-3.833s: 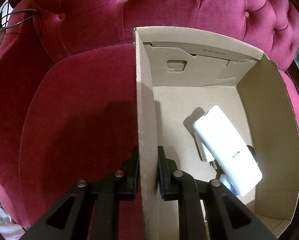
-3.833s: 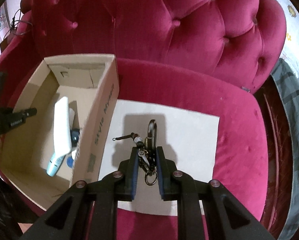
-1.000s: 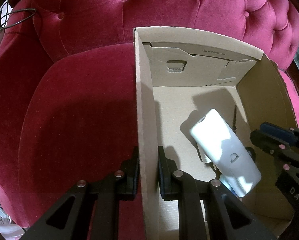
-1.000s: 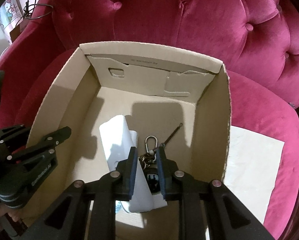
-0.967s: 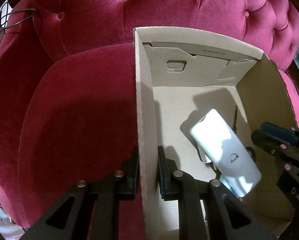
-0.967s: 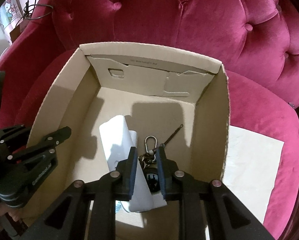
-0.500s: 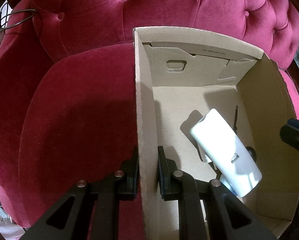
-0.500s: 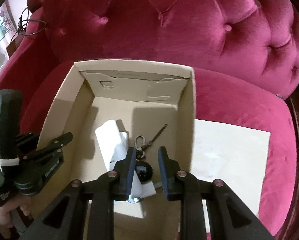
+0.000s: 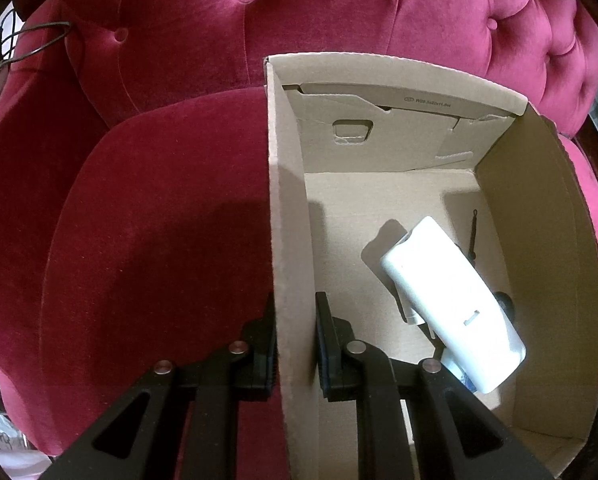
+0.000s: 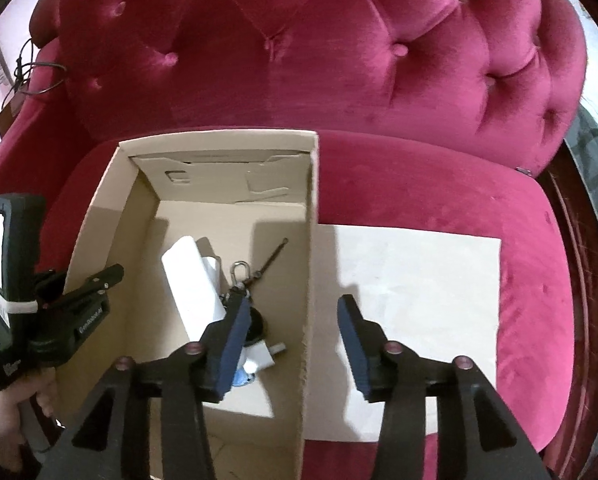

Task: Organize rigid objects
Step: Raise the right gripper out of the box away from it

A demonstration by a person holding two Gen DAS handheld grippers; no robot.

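crimson tufted velvet sofa (image 10: 339, 60), tan cardboard box (image 9: 539, 240), white device (image 9: 451, 304), cream sheet (image 10: 419, 280)

2 wrist cams, both angled down, sharing cardboard box (image 9: 539, 248) (image 10: 135, 216) interior

Keychain (image 10: 243, 280) lies in the open cardboard box (image 10: 311, 280) beside a tilted white device (image 10: 193, 286).

- 1 cardboard box (image 10: 309, 264), open top, on the sofa seat
- 1 red tufted sofa (image 10: 339, 60)
- 1 white rectangular device (image 9: 451, 304) in the box
- 1 keyring bundle with carabiner (image 10: 239, 270) in the box
- 1 small white plug-like part (image 10: 265, 354) under the device; other bits below it too hidden to count
- 1 pale flat sheet (image 10: 419, 280) on the seat beside the box
- 2 tools: left tool (image 9: 295, 344), right tool (image 10: 295, 338)
- 1 dark cable loop (image 9: 31, 40) on the sofa arm
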